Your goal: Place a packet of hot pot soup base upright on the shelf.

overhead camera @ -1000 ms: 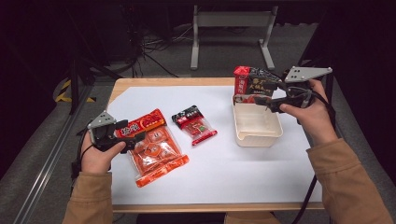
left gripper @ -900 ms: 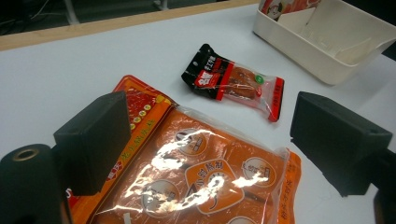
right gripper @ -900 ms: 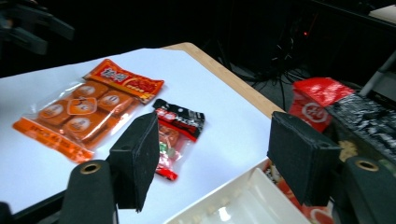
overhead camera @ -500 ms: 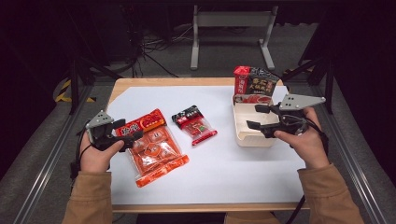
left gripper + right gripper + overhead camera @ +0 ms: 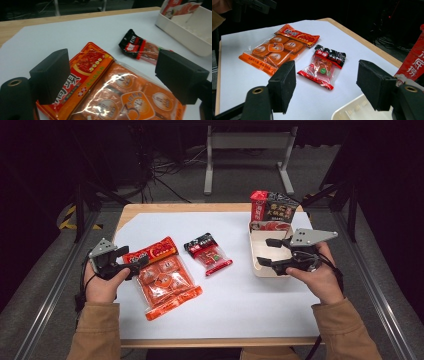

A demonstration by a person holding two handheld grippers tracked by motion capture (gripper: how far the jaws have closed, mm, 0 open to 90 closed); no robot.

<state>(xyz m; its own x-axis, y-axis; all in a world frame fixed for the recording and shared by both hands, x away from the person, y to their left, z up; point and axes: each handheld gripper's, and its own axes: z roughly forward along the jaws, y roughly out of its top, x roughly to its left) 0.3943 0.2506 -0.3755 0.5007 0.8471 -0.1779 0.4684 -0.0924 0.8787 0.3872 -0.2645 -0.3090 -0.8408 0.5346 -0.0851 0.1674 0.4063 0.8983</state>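
Orange snack bag (image 5: 165,277) flat on the white-covered counter (image 5: 250,305), at eight o'clock from centre. Left claw (image 5: 134,265) open at its nine o'clock edge, jaws straddling the bag's corner. Small red-black packet (image 5: 207,252) just at two o'clock of it. Right claw (image 5: 265,252) open, empty, over the white tray (image 5: 257,265) at three o'clock.

Wooden table (image 5: 131,214), white sheet (image 5: 240,305); on it orange packet (image 5: 165,280), red packet (image 5: 209,253), white tray (image 5: 256,265)

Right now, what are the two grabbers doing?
Left hand-held gripper: open, over the orange snack pack, holding nothing.
Right hand-held gripper: open, holding nothing.
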